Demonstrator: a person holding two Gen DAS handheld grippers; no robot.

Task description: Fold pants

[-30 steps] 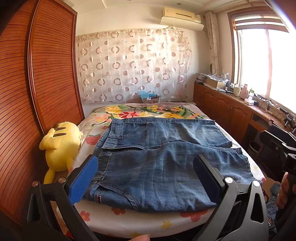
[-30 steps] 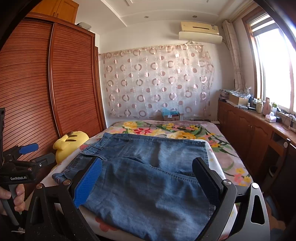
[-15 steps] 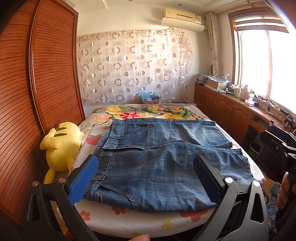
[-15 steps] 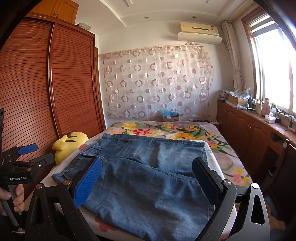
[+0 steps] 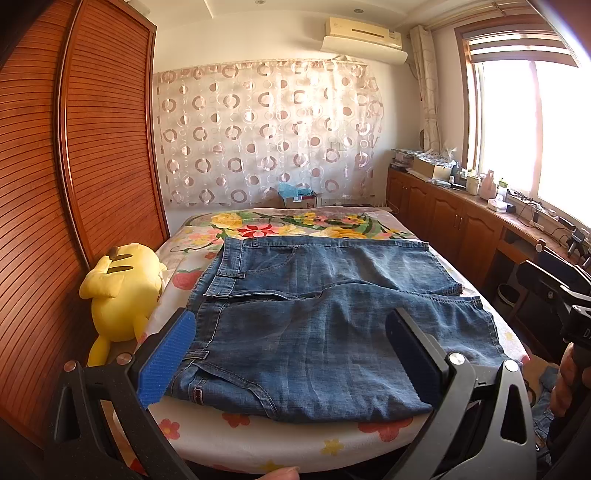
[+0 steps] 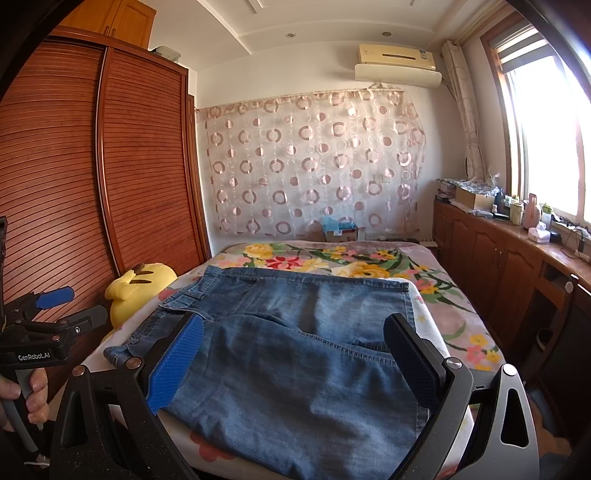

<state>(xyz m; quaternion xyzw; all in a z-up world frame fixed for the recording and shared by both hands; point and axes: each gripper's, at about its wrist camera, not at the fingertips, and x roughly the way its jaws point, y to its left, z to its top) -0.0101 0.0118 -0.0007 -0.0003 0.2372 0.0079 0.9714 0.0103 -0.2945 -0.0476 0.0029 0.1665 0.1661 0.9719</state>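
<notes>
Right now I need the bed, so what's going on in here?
A person is folding jeans on the bed, holding a gripper in each hand. The left gripper and right gripper are both open, poised at the near edge, gripping nothing. The jeans lie flat, waistband toward a yellow plush.

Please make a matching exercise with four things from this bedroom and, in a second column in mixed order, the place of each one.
1. jeans
2. yellow plush toy
3. air conditioner
4. cardboard box

a. high on the wall above the curtain
b. beyond the far end of the bed
c. spread flat on the bed
d. between the bed and the wardrobe

Pairs: 1-c, 2-d, 3-a, 4-b
</notes>
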